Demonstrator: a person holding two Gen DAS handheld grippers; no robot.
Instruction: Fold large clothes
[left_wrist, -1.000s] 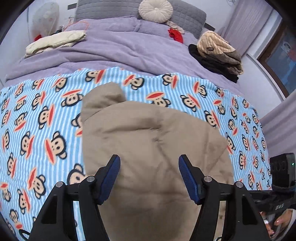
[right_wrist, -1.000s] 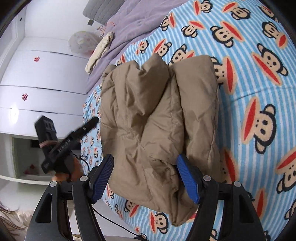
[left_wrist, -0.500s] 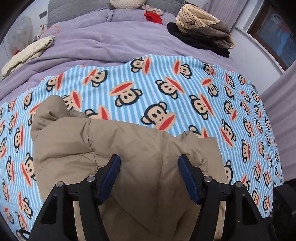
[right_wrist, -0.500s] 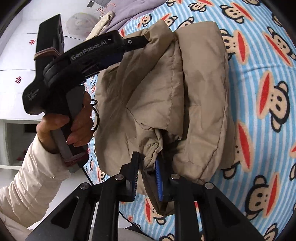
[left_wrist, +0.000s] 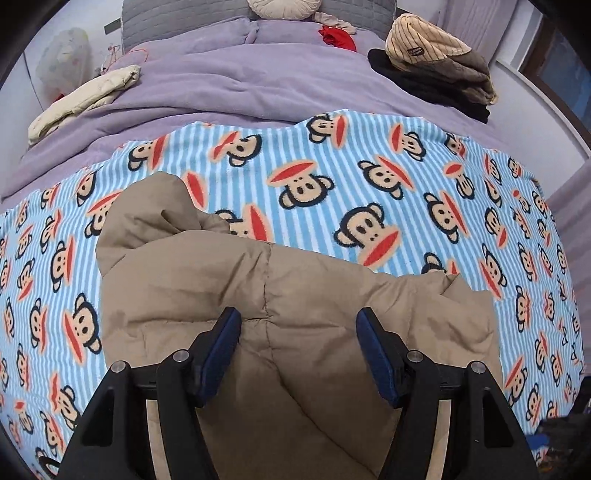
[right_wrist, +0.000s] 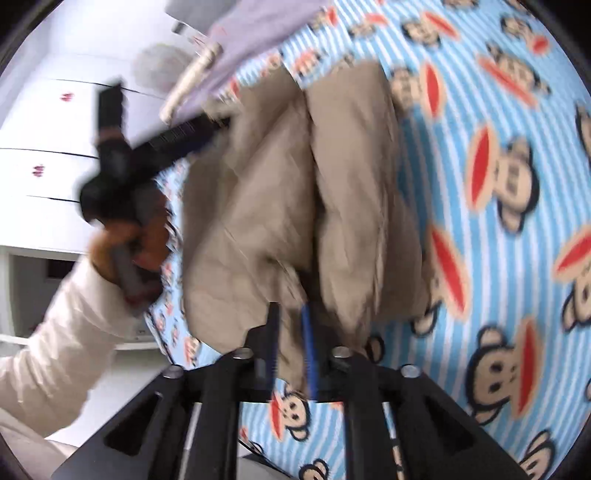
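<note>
While the right wrist view is smeared by motion, its main content can be read: the right gripper (right_wrist: 290, 332) has a fold of the tan padded jacket (right_wrist: 295, 192) between its fingers (right_wrist: 306, 343), the pads sit close on either side of that fold with the jaws opening, and the blur prevents confirming whether the pads press on the cloth. In the same view the left gripper (right_wrist: 207, 127) appears only as a dark streak reaching over the far left of the jacket, carried by a hand (right_wrist: 136, 240) with a white sleeve (right_wrist: 62, 332); its fingertips cannot be made out there. From the left wrist view the left gripper (left_wrist: 297, 332) has its fingers (left_wrist: 221, 343) spread well apart above the jacket (left_wrist: 288, 295), gripping nothing. The near part of the jacket is cut off by the bottom edge and by the gripper frame, so its full outline is not visible. The jacket lies bunched on the blue-striped monkey-print blanket (left_wrist: 369, 177) at the foot end of the bed (left_wrist: 240, 85). Its long axis runs across the bed, from a rounded lump at the left, possibly a hood, to a crumpled corner at the right. Beyond the blanket, on the purple duvet, lie a cream folded garment (left_wrist: 85, 99), a striped beige garment on a black one (left_wrist: 436, 59) and a small red item (left_wrist: 338, 37).
</note>
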